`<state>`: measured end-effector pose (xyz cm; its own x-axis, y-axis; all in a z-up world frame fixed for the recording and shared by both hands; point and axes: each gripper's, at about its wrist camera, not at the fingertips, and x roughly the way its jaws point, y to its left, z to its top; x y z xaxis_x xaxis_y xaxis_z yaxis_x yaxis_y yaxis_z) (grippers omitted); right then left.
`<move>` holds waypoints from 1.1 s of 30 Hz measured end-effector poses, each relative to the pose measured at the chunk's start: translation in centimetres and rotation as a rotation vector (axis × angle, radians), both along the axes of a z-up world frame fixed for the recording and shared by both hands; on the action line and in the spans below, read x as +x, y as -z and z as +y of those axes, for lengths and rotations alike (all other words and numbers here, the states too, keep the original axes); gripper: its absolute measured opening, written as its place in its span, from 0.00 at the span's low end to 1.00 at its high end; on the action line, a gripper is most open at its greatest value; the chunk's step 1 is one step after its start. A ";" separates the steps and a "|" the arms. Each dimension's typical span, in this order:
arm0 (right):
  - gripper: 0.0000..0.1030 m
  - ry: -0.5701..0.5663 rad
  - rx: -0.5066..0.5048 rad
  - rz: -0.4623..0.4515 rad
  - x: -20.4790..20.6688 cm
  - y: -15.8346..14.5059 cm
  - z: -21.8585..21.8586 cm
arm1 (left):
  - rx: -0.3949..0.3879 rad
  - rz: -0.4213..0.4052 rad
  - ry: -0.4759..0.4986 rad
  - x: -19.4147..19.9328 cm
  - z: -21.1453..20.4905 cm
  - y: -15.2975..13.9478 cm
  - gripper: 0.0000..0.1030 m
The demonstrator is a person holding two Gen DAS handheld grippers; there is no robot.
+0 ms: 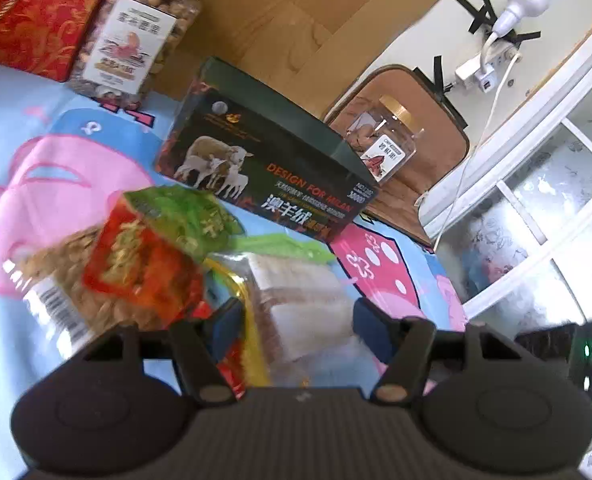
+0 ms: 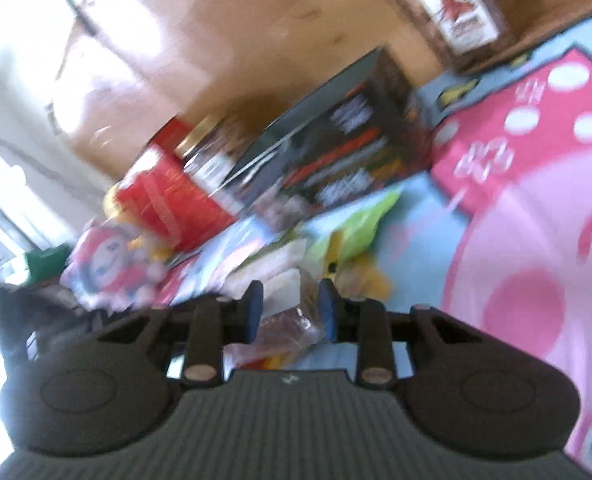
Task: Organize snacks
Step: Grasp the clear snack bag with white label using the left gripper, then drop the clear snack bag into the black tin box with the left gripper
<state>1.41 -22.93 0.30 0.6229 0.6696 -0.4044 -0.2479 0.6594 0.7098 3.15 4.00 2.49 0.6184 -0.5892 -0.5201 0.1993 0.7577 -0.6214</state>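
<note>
Jars: nut jar (image 1: 131, 44) full, smaller jar (image 1: 388, 142) beyond dark sheep box (image 1: 263, 160). Snack packets (image 1: 151, 256) piled on cartoon blanket (image 1: 35, 152), wooden panel behind. Left tongs (image 1: 296, 320) part-open around clear wafer pack (image 1: 296, 296); right tongs (image 2: 289, 304) narrow, grip unclear.

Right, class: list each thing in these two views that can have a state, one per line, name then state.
nut jar: upright, lid on
dark box: closed, lying flat
small jar: tilted, lid on
clear wafer pack: sealed, between the jaws
left gripper: open around the pack
right gripper: part closed, grip unclear
red packet: sealed, lying on pile
</note>
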 end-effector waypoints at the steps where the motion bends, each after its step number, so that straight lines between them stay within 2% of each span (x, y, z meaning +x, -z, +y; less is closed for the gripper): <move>1: 0.34 -0.024 0.004 -0.005 -1.0 -0.1 0.1 | -0.009 -0.006 0.001 -0.7 0.4 0.0 0.60; 5: 0.39 -0.099 -0.050 -0.065 -3.5 -0.3 1.2 | -0.051 -0.001 -0.006 -2.3 1.6 0.3 0.59; 7: 0.47 -0.116 -0.109 -0.100 -4.3 -0.3 1.7 | -0.054 0.000 -0.014 -2.7 1.9 0.3 0.59; 8: 0.55 -0.116 -0.139 -0.110 -4.6 -0.3 2.0 | -0.051 0.000 -0.013 -2.8 2.0 0.3 0.59; 11: 0.58 -0.137 -0.223 -0.142 -5.1 -0.1 2.6 | -0.046 0.000 -0.001 -3.3 1.9 0.2 0.59; 13: 0.64 -0.143 -0.275 -0.153 -5.3 0.1 2.7 | -0.048 -0.009 0.022 -3.7 1.7 0.1 0.63; 15: 0.72 -0.143 -0.294 -0.161 -5.3 0.5 2.7 | -0.041 -0.019 0.043 -4.4 1.5 0.0 0.65; 19: 0.76 -0.144 -0.294 -0.174 -5.3 0.6 2.7 | 0.003 -0.041 0.077 -5.1 0.6 0.2 0.66; 22: 0.75 -0.172 -0.307 -0.200 -5.3 0.7 3.6 | 0.016 -0.031 0.096 -4.9 -0.1 0.8 0.59; 23: 0.68 -0.182 -0.330 -0.215 -5.5 0.7 4.1 | 0.024 -0.026 0.097 -4.9 -0.3 1.0 0.57; 26: 0.59 -0.184 -0.357 -0.250 -6.0 0.3 4.5 | 0.031 -0.038 0.098 -5.0 -0.4 0.6 0.53; 29: 0.58 -0.159 -0.368 -0.289 -5.8 -0.7 4.6 | 0.011 -0.077 0.090 -4.6 -0.2 -1.2 0.53; 33: 0.58 -0.113 -0.420 -0.395 -4.8 -3.1 5.5 | 0.051 -0.185 0.083 -3.2 -0.9 -4.8 0.53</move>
<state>-3.42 -17.43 3.44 0.7143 0.5735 -0.4011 -0.5260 0.8180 0.2328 -0.01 3.13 7.30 0.6565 -0.6177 -0.4330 0.3693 0.7637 -0.5295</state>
